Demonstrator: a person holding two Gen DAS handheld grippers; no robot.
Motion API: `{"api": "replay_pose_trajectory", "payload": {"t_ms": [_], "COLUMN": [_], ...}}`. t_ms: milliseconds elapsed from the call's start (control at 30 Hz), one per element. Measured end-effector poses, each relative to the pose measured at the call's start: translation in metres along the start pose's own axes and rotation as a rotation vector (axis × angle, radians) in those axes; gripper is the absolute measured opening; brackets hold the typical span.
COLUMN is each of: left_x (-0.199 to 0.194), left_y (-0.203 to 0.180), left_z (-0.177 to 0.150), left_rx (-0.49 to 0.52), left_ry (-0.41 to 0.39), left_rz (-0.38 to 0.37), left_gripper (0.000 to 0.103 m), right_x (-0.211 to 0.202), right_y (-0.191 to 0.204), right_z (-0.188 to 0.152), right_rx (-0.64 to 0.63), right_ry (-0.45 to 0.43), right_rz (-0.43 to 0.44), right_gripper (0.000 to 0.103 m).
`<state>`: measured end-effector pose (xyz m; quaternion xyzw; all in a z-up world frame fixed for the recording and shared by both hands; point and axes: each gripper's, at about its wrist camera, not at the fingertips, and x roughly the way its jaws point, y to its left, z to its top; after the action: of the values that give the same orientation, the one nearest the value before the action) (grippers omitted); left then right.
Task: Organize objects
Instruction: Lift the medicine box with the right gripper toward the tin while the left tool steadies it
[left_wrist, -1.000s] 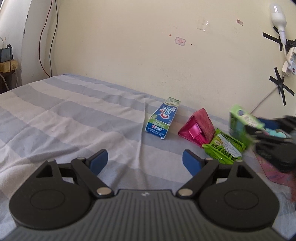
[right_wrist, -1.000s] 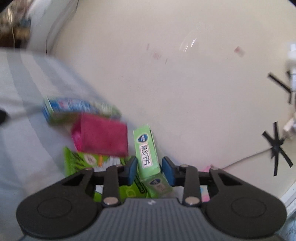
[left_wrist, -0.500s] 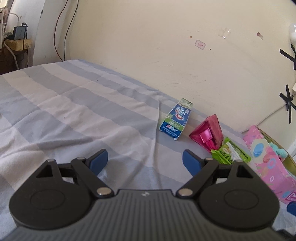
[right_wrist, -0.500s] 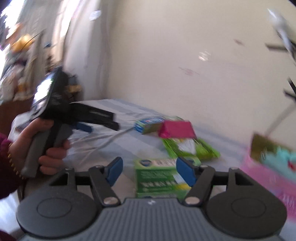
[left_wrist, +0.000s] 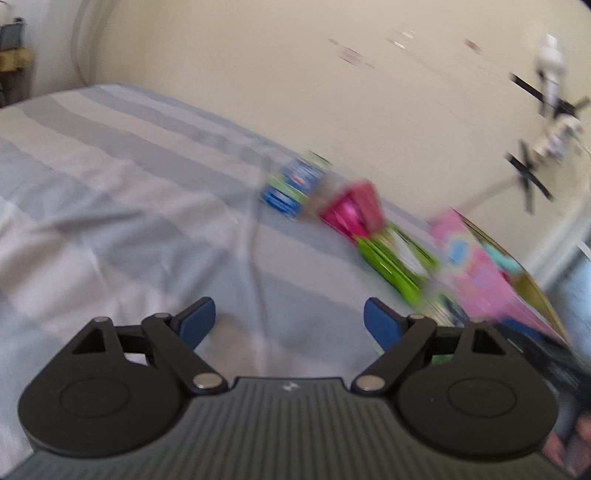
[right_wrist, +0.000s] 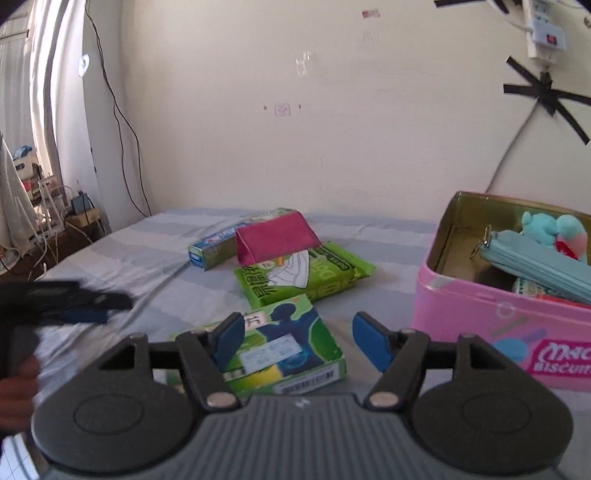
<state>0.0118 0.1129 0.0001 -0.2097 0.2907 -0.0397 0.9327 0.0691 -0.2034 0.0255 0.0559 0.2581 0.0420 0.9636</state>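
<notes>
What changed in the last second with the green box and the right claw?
The right claw let go of the green box: a second ago it was clamped upright between the pads, now it lies flat on the bed sheet beside the pink tin, the pads standing apart. The left claw stayed open and empty. The toothpaste box, red pouch and green packet kept their places.

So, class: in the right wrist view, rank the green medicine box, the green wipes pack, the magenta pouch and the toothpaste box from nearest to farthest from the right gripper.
1. Green medicine box: lying between the open fingers of the right gripper.
2. Green wipes pack: just behind it.
3. Magenta pouch: at the pack's far edge.
4. Toothpaste box: behind the pouch, to the left.
</notes>
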Motion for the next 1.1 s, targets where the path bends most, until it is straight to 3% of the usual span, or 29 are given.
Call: {"api": "replay_pose_trajectory", "payload": {"t_ms": [167,367,467,533,567,633,800,933,1000,1100], "left_x": [-0.015,0.017,0.017,0.017,0.017,0.016,0.015,0.026,0.028,0.023], "left_y": [-0.027,-0.043,-0.045,-0.043,-0.042,-0.041,-0.041,-0.052,-0.063,-0.076], "left_z": [-0.016,-0.024,-0.026,-0.025,-0.025,-0.023,-0.017,-0.021,-0.019,-0.007], "left_rx": [0.045,-0.001,0.009,-0.003,-0.006,-0.005,0.012,0.075,0.128,0.163], "left_ry": [0.082,0.215,0.21,0.213,0.215,0.213,0.205,0.21,0.206,0.178], "left_rz": [-0.179,-0.281,-0.275,-0.282,-0.283,-0.28,-0.271,-0.228,-0.177,-0.204], "left_gripper": [0.088,0.085,0.081,0.081,0.081,0.081,0.081,0.068,0.067,0.066], "right_x": [0.015,0.012,-0.007,-0.02,-0.024,-0.029,-0.017,0.002,0.0,-0.018], "right_y": [-0.017,-0.03,-0.024,-0.013,-0.009,0.0,0.014,0.032,0.038,0.033], "right_z": [-0.007,-0.017,-0.028,-0.036,-0.036,-0.036,-0.032,-0.037,-0.036,-0.036], "right_rx": [0.107,0.226,0.218,0.141,0.099,0.015,-0.082,-0.17,-0.193,-0.171], "right_ry": [0.041,0.129,0.152,0.14,0.13,0.099,0.112,0.151,0.129,0.046], "right_rz": [0.036,0.169,0.25,0.269,0.255,0.202,0.186,0.172,0.15,0.127], "right_gripper": [0.067,0.057,0.054,0.055,0.058,0.075,0.084,0.081,0.08,0.079]}}
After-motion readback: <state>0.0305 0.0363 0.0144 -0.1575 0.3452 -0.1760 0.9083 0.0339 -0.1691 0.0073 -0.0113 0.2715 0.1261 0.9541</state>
